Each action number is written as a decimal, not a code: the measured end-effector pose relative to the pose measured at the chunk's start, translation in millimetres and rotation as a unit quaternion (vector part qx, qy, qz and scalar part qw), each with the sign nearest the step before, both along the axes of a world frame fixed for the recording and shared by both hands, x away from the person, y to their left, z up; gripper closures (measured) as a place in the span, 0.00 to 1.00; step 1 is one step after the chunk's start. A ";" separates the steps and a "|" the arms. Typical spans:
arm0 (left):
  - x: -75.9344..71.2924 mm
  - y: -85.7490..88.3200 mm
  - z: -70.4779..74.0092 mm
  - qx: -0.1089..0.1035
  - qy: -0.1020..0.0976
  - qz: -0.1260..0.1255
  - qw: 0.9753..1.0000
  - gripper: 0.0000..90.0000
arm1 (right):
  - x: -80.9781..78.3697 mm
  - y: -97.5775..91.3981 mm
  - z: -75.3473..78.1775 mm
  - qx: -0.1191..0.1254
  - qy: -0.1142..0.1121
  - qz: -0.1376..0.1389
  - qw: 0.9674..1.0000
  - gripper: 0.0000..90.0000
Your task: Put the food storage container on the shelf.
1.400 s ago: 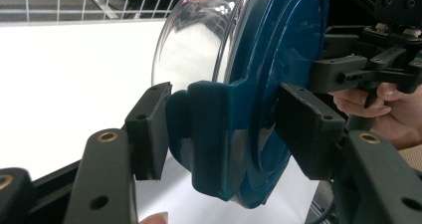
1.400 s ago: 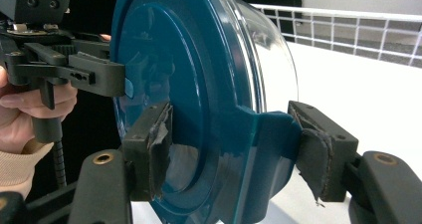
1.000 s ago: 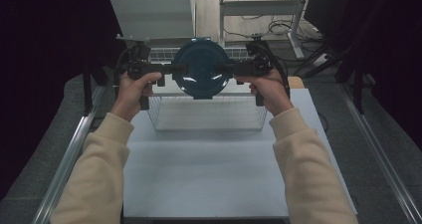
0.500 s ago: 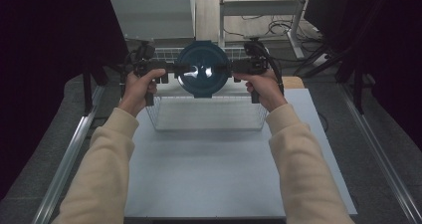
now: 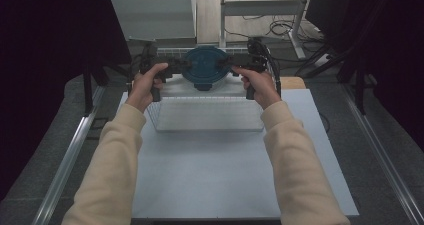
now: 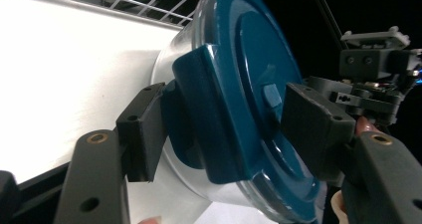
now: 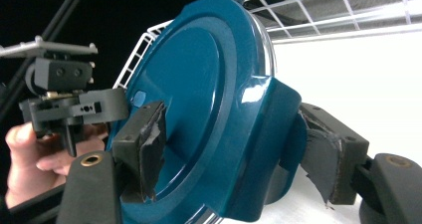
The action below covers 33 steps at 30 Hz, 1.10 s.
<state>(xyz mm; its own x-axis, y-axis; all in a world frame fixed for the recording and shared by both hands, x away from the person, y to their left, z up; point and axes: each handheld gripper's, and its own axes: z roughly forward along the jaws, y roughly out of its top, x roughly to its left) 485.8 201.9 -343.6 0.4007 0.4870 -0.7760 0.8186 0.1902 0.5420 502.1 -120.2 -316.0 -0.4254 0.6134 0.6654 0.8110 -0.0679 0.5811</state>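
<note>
A round clear container with a teal lid (image 5: 204, 65) stands on edge over the rear of a white wire basket (image 5: 205, 116), lid toward me. My left gripper (image 5: 181, 68) holds its left side latch and my right gripper (image 5: 228, 63) its right side latch. In the left gripper view the container (image 6: 249, 84) sits between the black pads (image 6: 144, 129), which touch it. In the right gripper view the torn pads (image 7: 147, 144) also lie against the container (image 7: 189, 109). Both pairs of jaws have just been opening with the container between them. Whether it rests on the basket floor I cannot tell.
The basket stands at the far middle of a pale board (image 5: 220, 180). Metal rails (image 5: 65, 165) run along both sides of the table. A metal frame and cables (image 5: 280, 15) lie behind the basket. The near half of the board is bare.
Both hands have carried the container farther from me and lower, down over the rear of the basket. It has stayed upright between the two grippers.
</note>
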 end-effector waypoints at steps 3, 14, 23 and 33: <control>0.9 -1.9 -1.4 0.001 -0.004 0.002 1.000 0.38 | 3.2 -1.9 -5.3 0.015 0.013 -0.010 1.000 0.34; -22.5 -2.8 13.9 0.070 -0.089 0.046 0.992 0.27 | -18.9 8.9 10.2 -0.094 -0.098 -0.040 0.990 0.16; -96.1 4.2 7.0 0.116 -0.149 0.028 0.982 0.26 | -82.9 -20.6 8.6 -0.133 -0.211 0.001 0.968 0.16; -185.9 10.3 -50.5 0.157 -0.171 0.000 0.973 0.24 | -168.5 -63.8 -33.9 -0.168 -0.266 0.042 0.948 0.18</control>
<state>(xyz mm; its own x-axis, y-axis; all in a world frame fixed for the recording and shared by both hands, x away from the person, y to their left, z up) 299.9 212.2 -394.0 0.6094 0.6778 -0.4114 0.5810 -0.0286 0.8134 333.7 -184.0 -349.9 -0.7026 0.7021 0.1159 0.3922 0.2462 0.8863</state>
